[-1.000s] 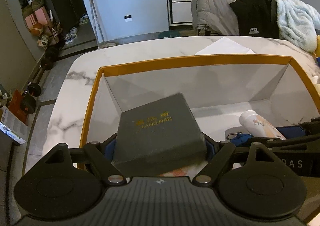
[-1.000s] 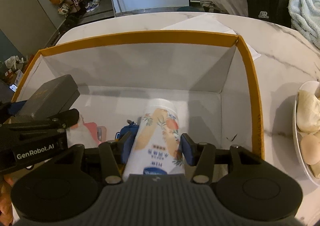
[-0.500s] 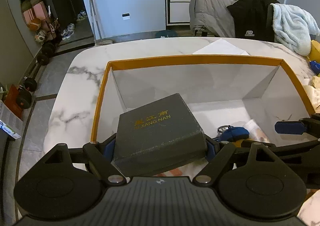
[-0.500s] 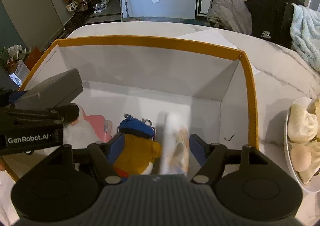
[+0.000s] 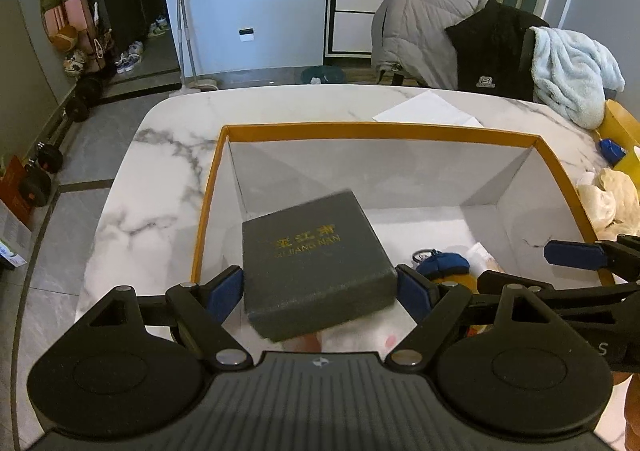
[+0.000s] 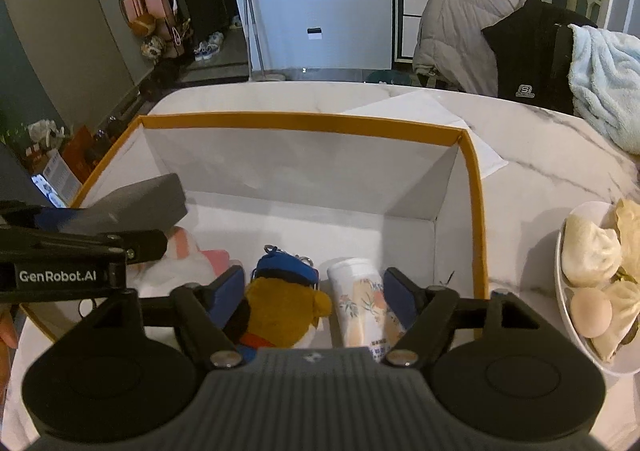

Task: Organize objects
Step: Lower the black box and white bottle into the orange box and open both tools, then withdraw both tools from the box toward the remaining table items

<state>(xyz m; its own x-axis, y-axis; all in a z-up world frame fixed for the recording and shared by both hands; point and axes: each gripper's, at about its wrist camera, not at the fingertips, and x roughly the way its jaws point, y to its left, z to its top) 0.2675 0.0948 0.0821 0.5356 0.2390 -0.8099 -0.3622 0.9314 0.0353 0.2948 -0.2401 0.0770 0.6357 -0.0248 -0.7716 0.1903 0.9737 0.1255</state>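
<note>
My left gripper is shut on a dark grey gift box with gold lettering and holds it above the near left part of an orange-rimmed white carton. My right gripper is open above the carton. Under it, on the carton floor, lie a white printed bottle and a brown plush toy with a blue cap. The grey box and the left gripper show at the left of the right wrist view. A white and pink item lies beneath the box.
The carton stands on a white marble table. A plate of buns and an egg sits right of the carton. A white paper sheet lies behind it. Chairs with jackets and a towel stand beyond the table.
My right gripper has let go of the white bottle, which now lies on the carton floor, and has risen. The left gripper has lifted slightly, still holding the grey box.
</note>
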